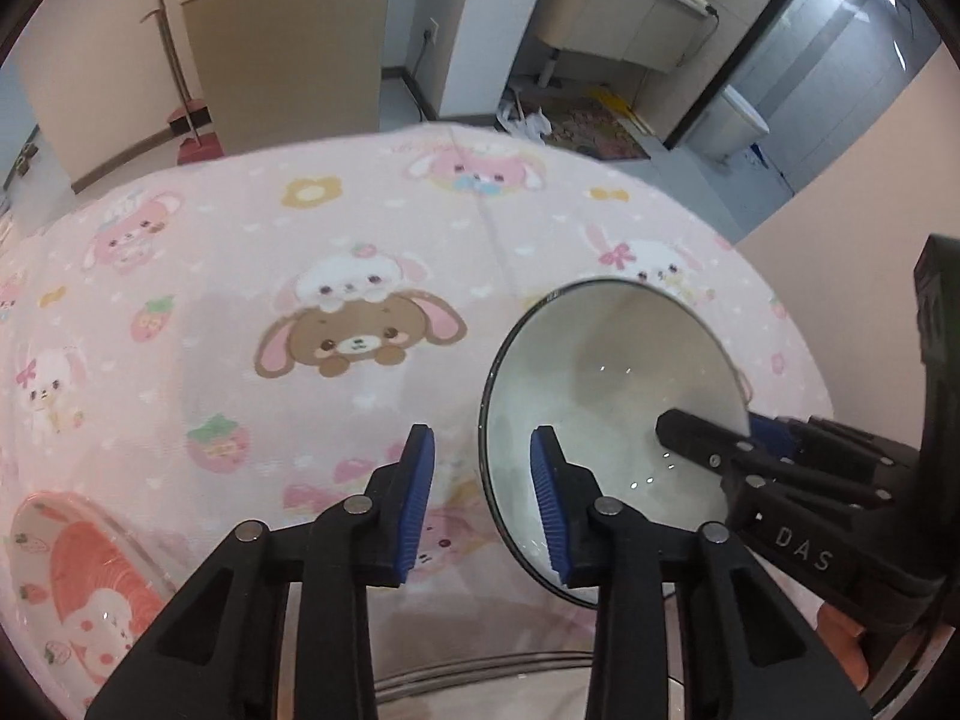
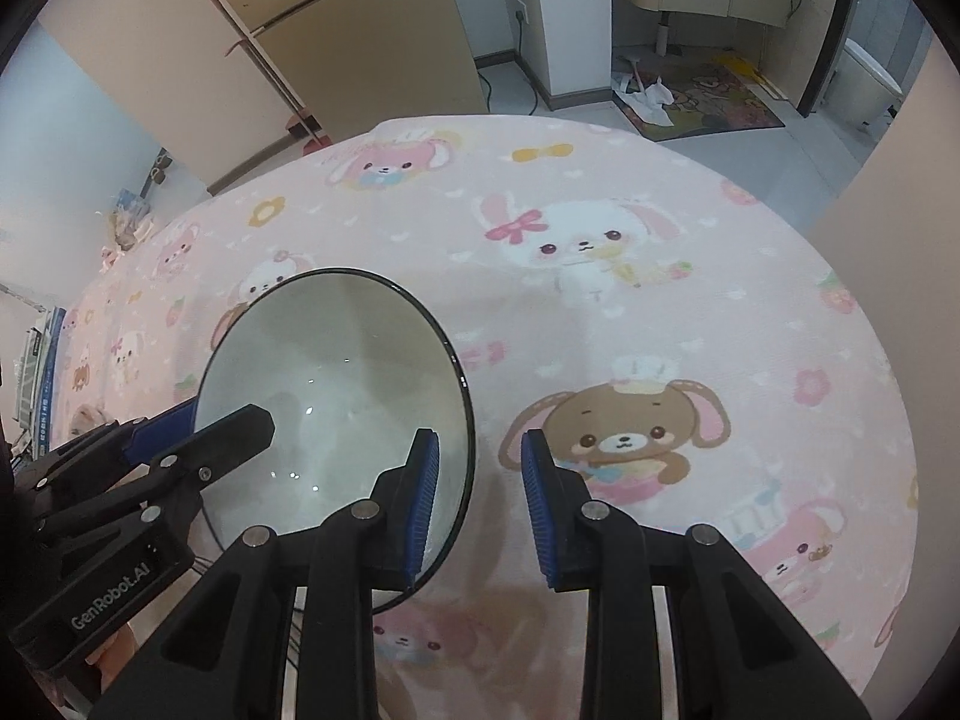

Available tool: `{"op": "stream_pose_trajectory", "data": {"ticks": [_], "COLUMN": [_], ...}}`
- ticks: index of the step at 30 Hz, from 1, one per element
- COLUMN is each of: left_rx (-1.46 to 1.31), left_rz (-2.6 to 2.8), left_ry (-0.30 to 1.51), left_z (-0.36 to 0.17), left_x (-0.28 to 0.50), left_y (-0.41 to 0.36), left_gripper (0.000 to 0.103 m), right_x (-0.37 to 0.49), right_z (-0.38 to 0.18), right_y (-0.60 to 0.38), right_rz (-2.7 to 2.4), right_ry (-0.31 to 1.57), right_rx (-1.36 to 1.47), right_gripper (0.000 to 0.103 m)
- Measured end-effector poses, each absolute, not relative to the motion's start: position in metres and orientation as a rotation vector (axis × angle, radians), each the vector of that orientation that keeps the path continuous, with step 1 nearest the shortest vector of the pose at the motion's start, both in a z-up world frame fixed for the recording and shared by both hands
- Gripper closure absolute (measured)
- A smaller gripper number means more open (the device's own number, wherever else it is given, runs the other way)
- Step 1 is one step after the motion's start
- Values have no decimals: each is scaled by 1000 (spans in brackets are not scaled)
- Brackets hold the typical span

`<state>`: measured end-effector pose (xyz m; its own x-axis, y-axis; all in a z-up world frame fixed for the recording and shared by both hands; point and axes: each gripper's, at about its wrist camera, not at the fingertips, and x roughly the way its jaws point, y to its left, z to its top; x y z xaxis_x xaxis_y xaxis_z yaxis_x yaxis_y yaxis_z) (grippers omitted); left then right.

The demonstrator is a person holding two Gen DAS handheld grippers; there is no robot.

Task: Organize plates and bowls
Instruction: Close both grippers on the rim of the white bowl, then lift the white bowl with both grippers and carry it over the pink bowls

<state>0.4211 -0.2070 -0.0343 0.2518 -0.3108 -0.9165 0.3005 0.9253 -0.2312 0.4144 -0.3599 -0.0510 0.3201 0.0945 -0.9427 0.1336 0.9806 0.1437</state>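
Observation:
A white bowl with a thin dark rim (image 1: 606, 372) is on the pink cartoon tablecloth; it also shows in the right wrist view (image 2: 348, 354). In both views a gripper straddles the bowl's rim, one finger inside and one outside: my right gripper (image 1: 714, 429) on its right edge, my left gripper (image 2: 198, 420) on its left edge. Whether they touch the rim is unclear. In each gripper's own view its jaws stand apart: left gripper (image 1: 483, 498), right gripper (image 2: 480, 504). A plate with a pink bunny print (image 1: 84, 576) lies at the lower left.
A curved clear rim (image 1: 480, 669) shows under my left gripper at the bottom edge. The tablecloth (image 2: 660, 312) covers a round table. Beyond it stand a fridge (image 1: 282, 30), a broom (image 1: 180, 84), cabinets and a floor mat (image 2: 702, 96).

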Motion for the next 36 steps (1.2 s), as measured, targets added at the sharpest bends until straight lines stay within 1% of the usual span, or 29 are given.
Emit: {"op": "stream_pose_trajectory", "data": {"ticks": [1,2,4,5,13,23,27,36], "left_rx": [-7,-9,-11,-7,13,3,-25,-34], "left_rz": [-425,-440,-452,-452,-439,-453,-450,-405], "left_ry": [1263,1276,1282,1277,1235,1134,1115,1056], "left_z": [-38,-41,-43,-43,-32,15,31,63], "left_x": [422,422,422,421,414,396,386,364], "left_y": [-208,-210,-211,-212,-207,-185,-168,-113], "left_gripper": [74,81,88,89,94,96,96,96], "right_x": [415,416,417,418,408,388,378,362], "right_z": [-53,-54,-55,-55,-46,-3,20,51], "right_y": [-360,-360,-359,-358,-351,-333,-319,-268], "right_rz": [-34,-37,4,21,16,19,26,99], "right_ry": [1249,1248,1244,1245,1243,1186,1152,1128], "right_rx": [206,204,220,224,202,177,170,138], "right_gripper": [72,73,88,89,90,91,91,91]}}
